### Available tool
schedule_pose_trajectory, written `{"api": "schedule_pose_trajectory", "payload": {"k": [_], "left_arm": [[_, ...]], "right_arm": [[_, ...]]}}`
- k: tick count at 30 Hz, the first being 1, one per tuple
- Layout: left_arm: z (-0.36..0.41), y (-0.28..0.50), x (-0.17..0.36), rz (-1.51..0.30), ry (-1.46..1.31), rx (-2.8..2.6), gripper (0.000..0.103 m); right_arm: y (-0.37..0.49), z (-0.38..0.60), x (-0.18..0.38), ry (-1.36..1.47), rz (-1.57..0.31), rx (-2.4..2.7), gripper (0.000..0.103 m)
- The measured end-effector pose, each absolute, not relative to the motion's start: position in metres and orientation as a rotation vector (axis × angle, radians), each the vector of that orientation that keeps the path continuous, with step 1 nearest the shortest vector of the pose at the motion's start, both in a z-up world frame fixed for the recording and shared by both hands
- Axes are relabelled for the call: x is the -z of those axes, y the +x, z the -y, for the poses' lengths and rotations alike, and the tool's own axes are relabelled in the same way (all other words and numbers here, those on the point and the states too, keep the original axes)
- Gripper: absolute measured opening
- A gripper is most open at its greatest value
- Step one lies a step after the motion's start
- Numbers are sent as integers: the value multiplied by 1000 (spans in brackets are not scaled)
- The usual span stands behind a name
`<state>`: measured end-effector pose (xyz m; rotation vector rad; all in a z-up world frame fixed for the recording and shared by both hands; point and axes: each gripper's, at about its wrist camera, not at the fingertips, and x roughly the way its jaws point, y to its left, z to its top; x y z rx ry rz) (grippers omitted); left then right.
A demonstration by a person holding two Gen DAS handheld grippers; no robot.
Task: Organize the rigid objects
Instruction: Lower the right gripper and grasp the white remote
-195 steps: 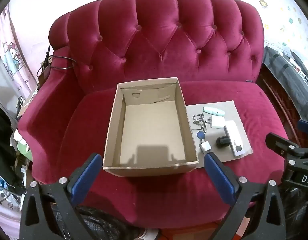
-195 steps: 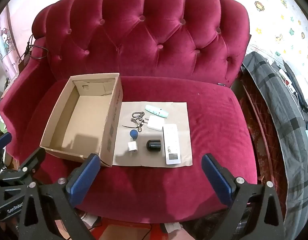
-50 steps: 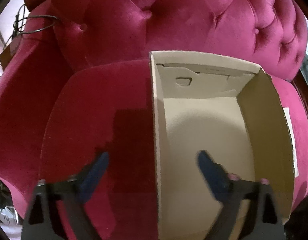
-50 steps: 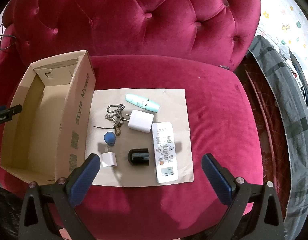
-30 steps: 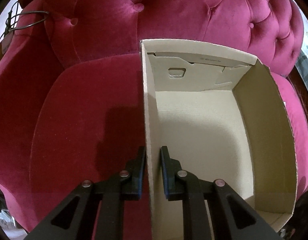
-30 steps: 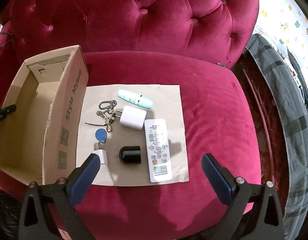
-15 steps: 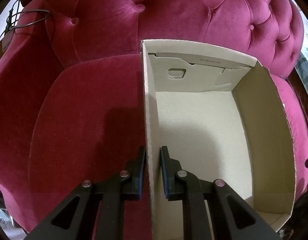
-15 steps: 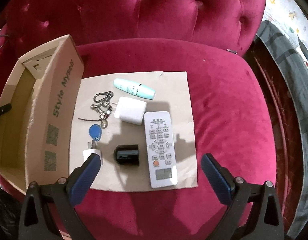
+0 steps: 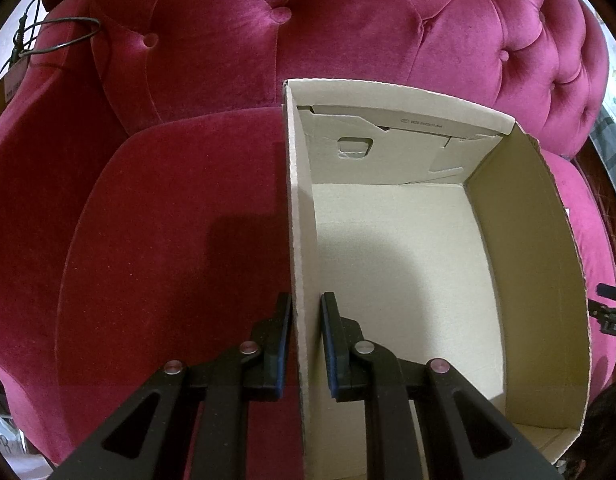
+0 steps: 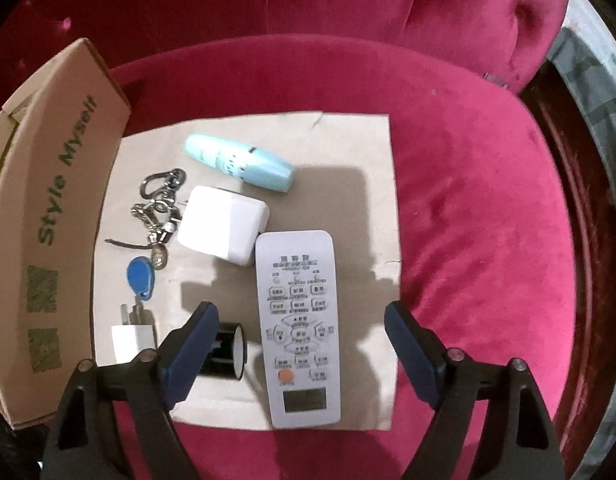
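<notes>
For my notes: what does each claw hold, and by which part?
Left claw clamps the cardboard box by its left wall. Right claw holds nothing.

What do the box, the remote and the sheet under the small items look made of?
Box: corrugated cardboard, matte, with a fluted cut edge and printed lettering. Remote: probably hard plastic, smooth white shell with raised buttons. Sheet: looks like brown paper or thin card, flat and matte; which of the two is unclear.

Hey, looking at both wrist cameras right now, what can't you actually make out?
- Black cylinder: right wrist view, partly hidden behind the right gripper's finger.
- Remote: button labels too small and blurred.
- Cardboard box: left wrist view, near end cut off by the frame edge; the items on the mat are out of this view.
</notes>
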<state>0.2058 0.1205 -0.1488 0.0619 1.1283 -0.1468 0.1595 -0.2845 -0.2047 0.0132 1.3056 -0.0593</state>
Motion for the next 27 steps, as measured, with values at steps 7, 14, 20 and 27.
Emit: {"api": "schedule_pose_trajectory", "payload": {"k": [7,14,20,27], "left_arm": [[-122,206,149,-1129,57,149,16],[-122,207,149,-1129,58,149,16],[-122,206,149,-1127,67,147,16],[-120,206,149,-1126,67,145,16]], "right_arm": [[172,297,226,66,-1358,59,77],[182,303,239,91,-1390,39,55],[185,309,237,102,-1370,58,50],[175,316,228,96,-1352,77,49]]}}
